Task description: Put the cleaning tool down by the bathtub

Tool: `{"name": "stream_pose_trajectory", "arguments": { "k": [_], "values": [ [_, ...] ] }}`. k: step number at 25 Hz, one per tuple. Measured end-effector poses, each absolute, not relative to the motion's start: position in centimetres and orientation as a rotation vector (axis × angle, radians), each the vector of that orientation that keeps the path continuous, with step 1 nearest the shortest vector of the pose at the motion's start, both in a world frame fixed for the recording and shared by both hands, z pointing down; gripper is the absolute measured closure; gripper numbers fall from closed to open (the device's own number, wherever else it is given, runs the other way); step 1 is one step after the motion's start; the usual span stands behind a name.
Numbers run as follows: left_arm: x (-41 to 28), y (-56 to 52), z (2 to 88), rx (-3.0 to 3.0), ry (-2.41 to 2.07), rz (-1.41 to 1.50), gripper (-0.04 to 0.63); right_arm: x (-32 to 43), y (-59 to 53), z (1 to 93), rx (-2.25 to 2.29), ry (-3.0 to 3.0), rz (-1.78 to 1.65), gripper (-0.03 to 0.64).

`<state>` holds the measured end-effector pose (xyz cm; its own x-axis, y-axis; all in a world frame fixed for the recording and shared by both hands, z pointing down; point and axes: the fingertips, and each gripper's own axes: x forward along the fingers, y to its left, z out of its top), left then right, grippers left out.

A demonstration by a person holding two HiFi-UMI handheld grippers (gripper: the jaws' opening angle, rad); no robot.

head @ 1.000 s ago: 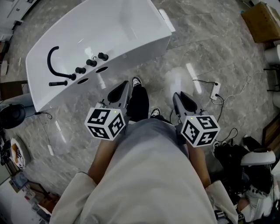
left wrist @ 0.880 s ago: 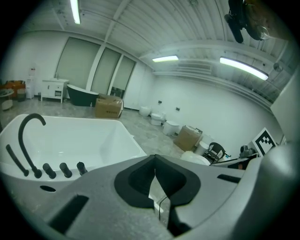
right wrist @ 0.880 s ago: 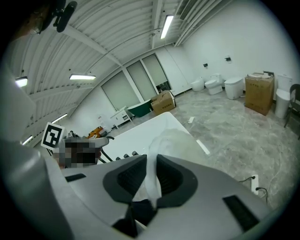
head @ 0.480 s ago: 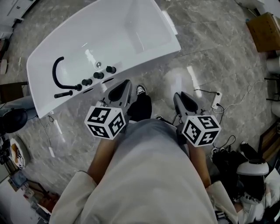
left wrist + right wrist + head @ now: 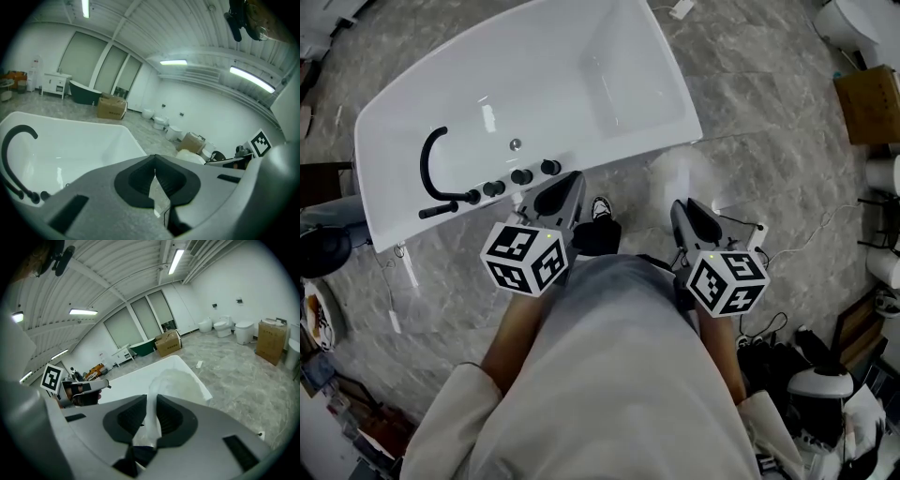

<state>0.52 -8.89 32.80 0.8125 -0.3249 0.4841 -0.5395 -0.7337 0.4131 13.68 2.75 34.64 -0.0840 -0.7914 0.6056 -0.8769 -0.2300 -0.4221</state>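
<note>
The white bathtub with a black curved faucet lies on the floor just ahead of me. My right gripper is shut on the cleaning tool, a white soft-headed tool that hangs over the floor just off the tub's near right corner. In the right gripper view its thin white handle runs up between the pads to a rounded white head, with the tub behind. My left gripper hovers at the tub's near rim by the tap knobs, shut with nothing in it.
A power strip with a cable lies on the marble floor right of my right gripper. A cardboard box and a toilet stand at the far right. Black gear sits at lower right. My shoe is by the tub.
The bathtub has come closer and lower in the head view as I stepped toward it. Both grippers keep their places in the view; the right one still holds the tool.
</note>
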Motion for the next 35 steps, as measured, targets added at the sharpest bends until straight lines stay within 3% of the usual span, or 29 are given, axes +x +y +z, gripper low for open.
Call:
{"name": "stream_pose_trajectory", "arguments": {
  "k": [12, 35],
  "values": [
    [-1.5, -14.5, 32.5, 2.445, -0.616, 0.458, 0.591, 11.1, -4.0, 34.3, 1.997, -1.939, 1.209, 0.554],
    [-3.5, -13.4, 34.0, 2.312, -0.778, 0.434, 0.591, 11.6, -6.6, 35.1, 1.789, -2.075, 1.271, 0.554]
  ]
}}
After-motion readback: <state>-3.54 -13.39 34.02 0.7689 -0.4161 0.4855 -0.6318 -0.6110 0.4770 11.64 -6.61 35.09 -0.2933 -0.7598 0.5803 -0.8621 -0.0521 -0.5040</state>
